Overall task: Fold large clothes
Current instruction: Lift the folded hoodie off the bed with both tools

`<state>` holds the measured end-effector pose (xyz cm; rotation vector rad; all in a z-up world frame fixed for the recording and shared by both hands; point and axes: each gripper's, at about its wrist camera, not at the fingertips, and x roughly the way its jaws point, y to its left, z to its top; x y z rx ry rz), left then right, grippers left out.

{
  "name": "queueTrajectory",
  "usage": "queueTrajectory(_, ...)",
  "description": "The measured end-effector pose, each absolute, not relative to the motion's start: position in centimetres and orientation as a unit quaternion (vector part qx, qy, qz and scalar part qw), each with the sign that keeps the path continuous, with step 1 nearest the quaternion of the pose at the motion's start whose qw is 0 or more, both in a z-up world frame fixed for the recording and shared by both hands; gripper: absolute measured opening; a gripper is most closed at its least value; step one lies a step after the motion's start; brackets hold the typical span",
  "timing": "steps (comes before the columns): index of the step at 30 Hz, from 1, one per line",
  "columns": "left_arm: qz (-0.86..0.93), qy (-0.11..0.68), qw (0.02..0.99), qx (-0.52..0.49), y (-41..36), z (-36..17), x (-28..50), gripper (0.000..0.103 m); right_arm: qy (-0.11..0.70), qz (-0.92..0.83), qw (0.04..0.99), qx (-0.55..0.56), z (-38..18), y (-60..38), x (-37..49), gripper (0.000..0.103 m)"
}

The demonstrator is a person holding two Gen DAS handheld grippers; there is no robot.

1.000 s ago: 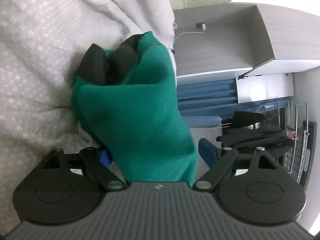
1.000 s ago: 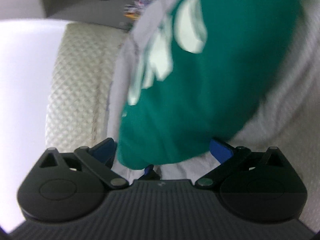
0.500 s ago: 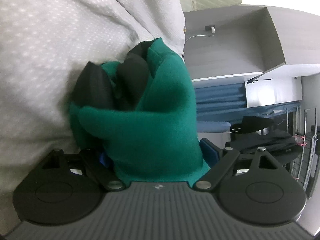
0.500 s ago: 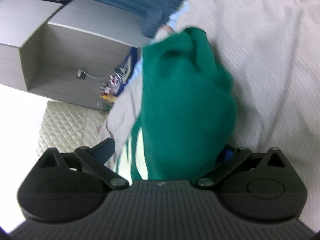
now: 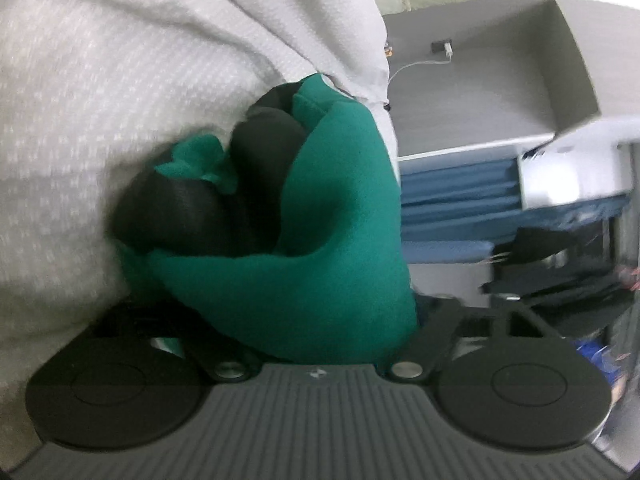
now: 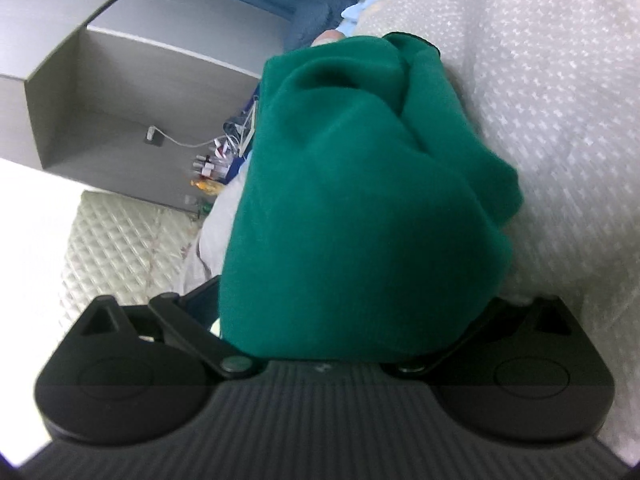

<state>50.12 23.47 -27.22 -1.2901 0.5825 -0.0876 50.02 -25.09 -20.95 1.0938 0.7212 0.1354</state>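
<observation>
The large green garment (image 5: 340, 260) is bunched up on the pale dotted bed cover (image 5: 120, 80), with black folds (image 5: 192, 216) showing in the bundle. My left gripper (image 5: 304, 312) has this bundle between its jaws, which are closing on it. The cloth covers both fingertips. In the right wrist view the same green garment (image 6: 360, 220) rises as a thick roll from between the jaws of my right gripper (image 6: 352, 312). Those jaws stand wide, and the cloth fills the gap and hides the right finger.
The bed cover (image 6: 560, 120) lies rumpled around the bundle. An open grey shelf unit (image 5: 500, 80) with a charger cable stands beside the bed, above blue fabric (image 5: 460, 200). Dark clothes (image 5: 560, 272) hang at the right. A quilted cream headboard (image 6: 112, 248) is on the left.
The left jaws have narrowed around the green bundle, which looks larger and nearer. The right gripper has swung round; the flat printed cloth it faced is now a thick roll.
</observation>
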Motion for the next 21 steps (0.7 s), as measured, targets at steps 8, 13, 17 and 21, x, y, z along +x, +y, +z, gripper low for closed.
queueTrajectory(8, -0.054, 0.241, 0.805, -0.539, 23.1, -24.9, 49.5, 0.033, 0.348, 0.068, 0.831, 0.428, -18.9, -24.6, 50.1, 0.039)
queueTrajectory(13, -0.066, 0.219, 0.806, -0.546, 23.7, -23.9, 47.9, 0.030, 0.309, 0.097, 0.852, 0.411, -16.7, -24.3, 48.5, 0.032)
queueTrajectory(17, -0.088, 0.193, 0.802, -0.559, 24.3, -22.7, 46.5, 0.029, 0.275, 0.127, 0.865, 0.401, -14.1, -24.0, 46.9, 0.032)
queueTrajectory(21, -0.122, 0.161, 0.813, -0.547, 24.5, -19.8, 45.0, 0.029, 0.257, 0.152, 0.870, 0.391, -11.5, -24.9, 45.3, 0.031)
